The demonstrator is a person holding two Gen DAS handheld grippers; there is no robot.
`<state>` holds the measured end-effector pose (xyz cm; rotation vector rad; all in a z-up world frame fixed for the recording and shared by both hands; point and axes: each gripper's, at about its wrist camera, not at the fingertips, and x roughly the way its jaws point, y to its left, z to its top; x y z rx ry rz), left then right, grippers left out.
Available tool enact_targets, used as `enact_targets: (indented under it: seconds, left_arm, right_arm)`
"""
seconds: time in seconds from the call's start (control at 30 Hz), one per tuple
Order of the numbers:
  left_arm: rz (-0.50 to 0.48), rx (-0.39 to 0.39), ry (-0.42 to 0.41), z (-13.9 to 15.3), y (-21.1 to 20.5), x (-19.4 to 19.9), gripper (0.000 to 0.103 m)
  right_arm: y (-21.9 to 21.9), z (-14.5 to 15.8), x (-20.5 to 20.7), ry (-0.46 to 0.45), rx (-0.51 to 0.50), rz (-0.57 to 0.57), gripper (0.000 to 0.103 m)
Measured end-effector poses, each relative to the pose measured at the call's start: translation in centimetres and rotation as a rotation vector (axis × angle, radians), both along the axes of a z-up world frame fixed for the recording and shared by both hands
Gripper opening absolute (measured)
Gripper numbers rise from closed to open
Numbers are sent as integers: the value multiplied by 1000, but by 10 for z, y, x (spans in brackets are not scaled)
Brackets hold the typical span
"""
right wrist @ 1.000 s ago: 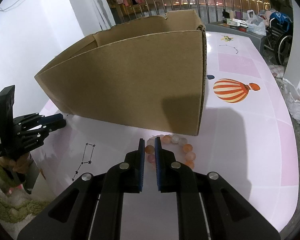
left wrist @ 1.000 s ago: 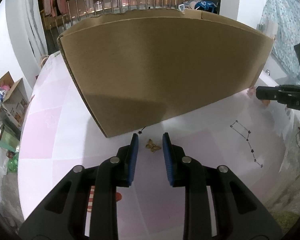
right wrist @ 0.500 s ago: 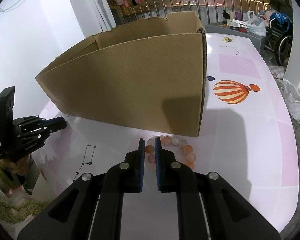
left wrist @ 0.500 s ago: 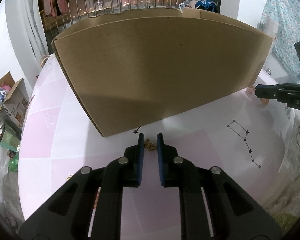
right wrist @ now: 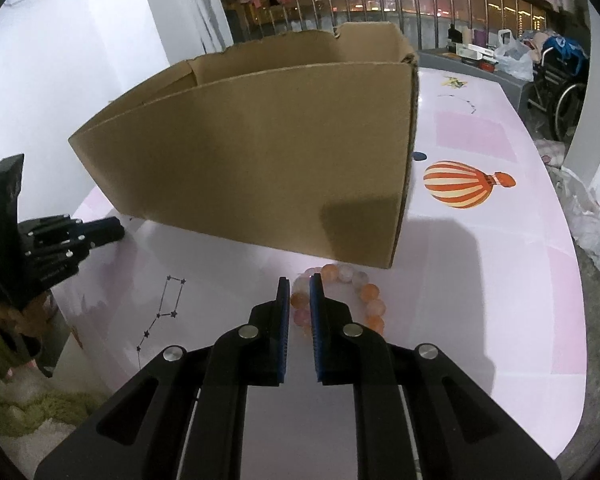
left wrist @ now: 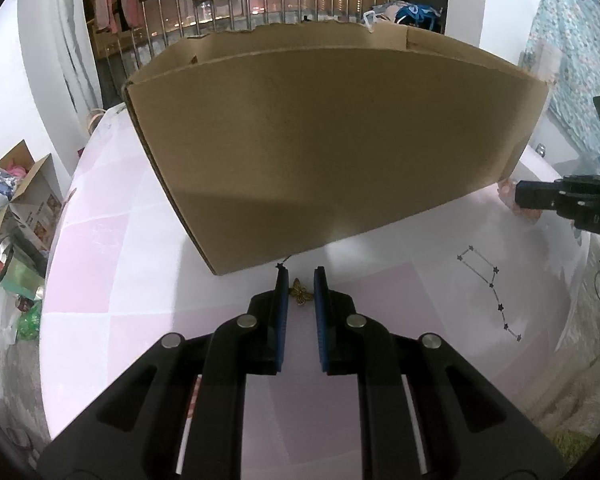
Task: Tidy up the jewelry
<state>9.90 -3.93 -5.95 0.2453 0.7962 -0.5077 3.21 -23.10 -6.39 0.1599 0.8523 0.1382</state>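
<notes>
A small gold butterfly brooch [left wrist: 301, 295] sits between the blue pads of my left gripper [left wrist: 301, 280], whose jaws have closed on it, just in front of the open cardboard box [left wrist: 332, 144]. A bracelet of orange and pale beads [right wrist: 356, 292] lies on the table at the box's near corner [right wrist: 260, 152]. My right gripper [right wrist: 299, 286] is shut on the bracelet's left side. Each gripper shows at the edge of the other's view: the right one [left wrist: 560, 200] and the left one [right wrist: 60, 240].
The pink and white table [right wrist: 480, 280] has a hot-air balloon print [right wrist: 464, 184] and constellation prints [left wrist: 488, 288]. A balcony railing and hung clothes lie beyond. Boxes and clutter [left wrist: 16, 216] stand on the floor at left. Bags and a wheelchair [right wrist: 556, 92] stand at right.
My left gripper's jaws closed from wide apart onto the butterfly brooch, and the view rose to show the box's open top. My right gripper stayed shut on the bracelet and hardly moved.
</notes>
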Motion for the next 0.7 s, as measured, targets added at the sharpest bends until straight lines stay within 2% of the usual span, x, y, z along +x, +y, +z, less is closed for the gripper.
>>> enact_targets:
  seconds: [0.27, 0.33, 0.4, 0.7]
  left_arm:
    - [14, -1, -19, 8, -3, -5, 11]
    - [19, 4, -19, 8, -4, -5, 11]
    - [24, 11, -19, 9, -4, -5, 11]
    - [41, 39, -32, 17, -9, -5, 11]
  right_arm:
    - [5, 0, 4, 14, -26, 29, 12]
    - [5, 0, 4, 16, -28, 32, 22]
    - [7, 1, 4, 13, -34, 34, 24]
    - [14, -3, 4, 10, -83, 21, 21]
